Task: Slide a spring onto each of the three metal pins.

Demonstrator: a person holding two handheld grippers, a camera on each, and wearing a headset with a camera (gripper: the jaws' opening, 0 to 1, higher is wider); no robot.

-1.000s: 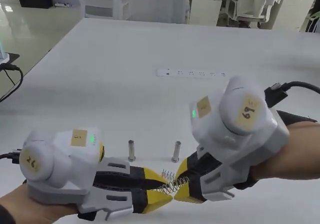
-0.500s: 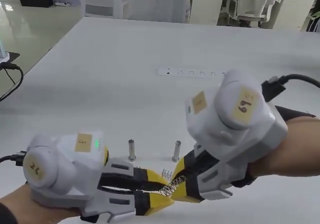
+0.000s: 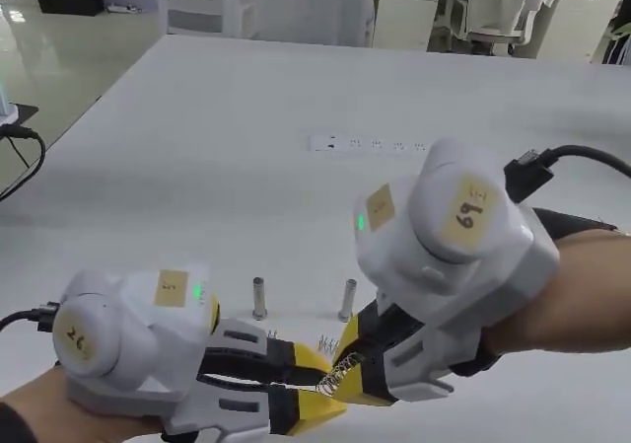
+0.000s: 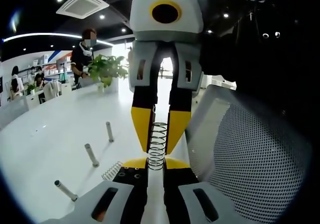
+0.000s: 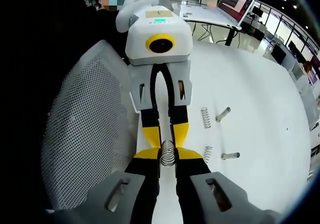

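One spring point(image 4: 157, 145) is clamped at its two ends by the left hand-held gripper point(image 3: 320, 384) and the right hand-held gripper point(image 3: 353, 364), held tip to tip over the tabletop point(image 3: 296, 167). Three bare pins point(image 4: 91, 154) are seen standing nearby, a loose spring point(image 4: 112, 170) lying beside them.

Bright wire spring point(image 4: 158, 145), smooth metal pins point(image 4: 91, 154), matt table point(image 3: 276, 108), mesh chair back point(image 4: 250, 159)
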